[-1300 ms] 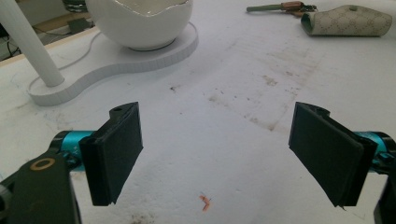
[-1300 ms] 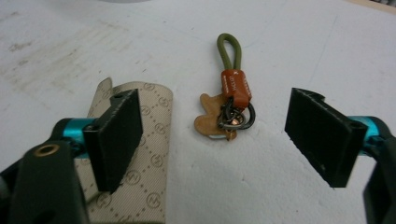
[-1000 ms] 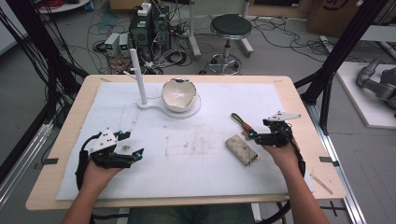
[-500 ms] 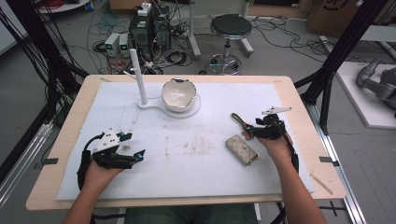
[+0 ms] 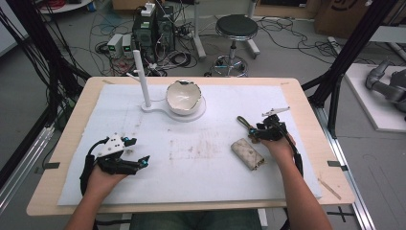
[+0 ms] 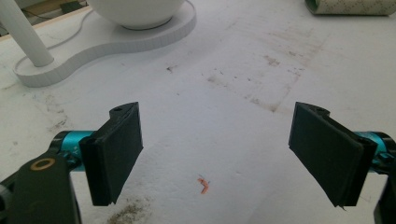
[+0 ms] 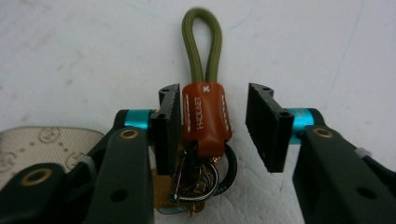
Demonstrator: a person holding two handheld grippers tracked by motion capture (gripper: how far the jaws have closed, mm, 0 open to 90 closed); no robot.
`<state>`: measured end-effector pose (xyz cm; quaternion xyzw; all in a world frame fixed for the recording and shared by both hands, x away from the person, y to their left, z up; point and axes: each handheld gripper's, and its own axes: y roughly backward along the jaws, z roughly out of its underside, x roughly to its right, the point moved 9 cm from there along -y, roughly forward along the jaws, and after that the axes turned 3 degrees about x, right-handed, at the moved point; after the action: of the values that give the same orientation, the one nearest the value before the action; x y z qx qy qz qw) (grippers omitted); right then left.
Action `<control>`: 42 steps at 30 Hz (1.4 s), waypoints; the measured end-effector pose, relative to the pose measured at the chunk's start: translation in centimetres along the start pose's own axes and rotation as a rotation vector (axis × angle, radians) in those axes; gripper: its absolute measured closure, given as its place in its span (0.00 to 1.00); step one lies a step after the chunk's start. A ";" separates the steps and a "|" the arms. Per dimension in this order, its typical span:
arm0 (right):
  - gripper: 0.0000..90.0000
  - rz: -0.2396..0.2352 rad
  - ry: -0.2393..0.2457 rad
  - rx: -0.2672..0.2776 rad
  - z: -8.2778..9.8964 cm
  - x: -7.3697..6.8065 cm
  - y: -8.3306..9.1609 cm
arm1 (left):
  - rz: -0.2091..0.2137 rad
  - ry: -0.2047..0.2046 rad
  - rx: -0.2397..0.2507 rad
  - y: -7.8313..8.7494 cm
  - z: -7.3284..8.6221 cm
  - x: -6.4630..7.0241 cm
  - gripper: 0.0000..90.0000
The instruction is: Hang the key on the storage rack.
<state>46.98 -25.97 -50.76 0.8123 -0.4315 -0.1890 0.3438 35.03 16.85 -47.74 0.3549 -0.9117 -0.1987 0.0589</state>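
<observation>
Keyring [image 7: 205,116] with an olive cord loop, a brown leather tab and metal rings lies on the white mat [image 5: 201,158], right of centre in the high view, between the jaws of the right gripper [image 7: 212,126]. In the right gripper view the jaws have just been closing around the leather tab: the one on the left of that view sits against the tab, while the other stands a little apart from it, so the tab is not yet clamped. In the high view the keyring [image 5: 246,127] lies just beyond a rolled patterned pouch [image 5: 247,153], whose end also shows at the lower left of the right gripper view; whether anything is inside the pouch cannot be told.

The left gripper [image 6: 215,149] rests near the table's left front, jaws spread wide with only bare, stained mat between them.

At the far side of the mat stands a white bowl with a jagged, eggshell-like rim [image 5: 182,96], seated on a white base [image 5: 158,108] that also carries an upright white post [image 5: 142,79]. The bowl's visible interior looks empty.
</observation>
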 end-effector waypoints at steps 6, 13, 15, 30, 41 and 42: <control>0.79 -0.022 0.011 -0.002 0.1 -0.3 -0.2 | -0.002 -0.001 -0.001 0.0 0.0 -0.1 0.19; 0.81 0.008 0.037 0.048 -0.7 -0.3 0.9 | -0.003 -0.007 -0.004 0.1 0.0 0.0 0.19; 0.81 0.016 0.040 0.073 -1.2 -0.4 1.6 | -0.004 -0.006 -0.001 0.2 -0.1 0.0 0.19; 0.81 0.020 0.186 0.221 -8.5 -4.4 7.8 | -0.021 -0.001 0.016 0.8 -0.3 -0.1 0.19; 0.81 -0.021 0.267 0.268 -13.0 -8.2 8.6 | -0.058 0.006 0.029 2.7 0.0 -0.7 0.20; 0.81 -0.021 0.267 0.268 -13.0 -8.2 8.6 | -0.058 0.006 0.029 2.7 0.0 -0.7 0.20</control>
<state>45.37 -17.43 -35.42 0.8732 -0.3948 -0.0239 0.2849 33.84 19.12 -46.67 0.3824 -0.9037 -0.1860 0.0508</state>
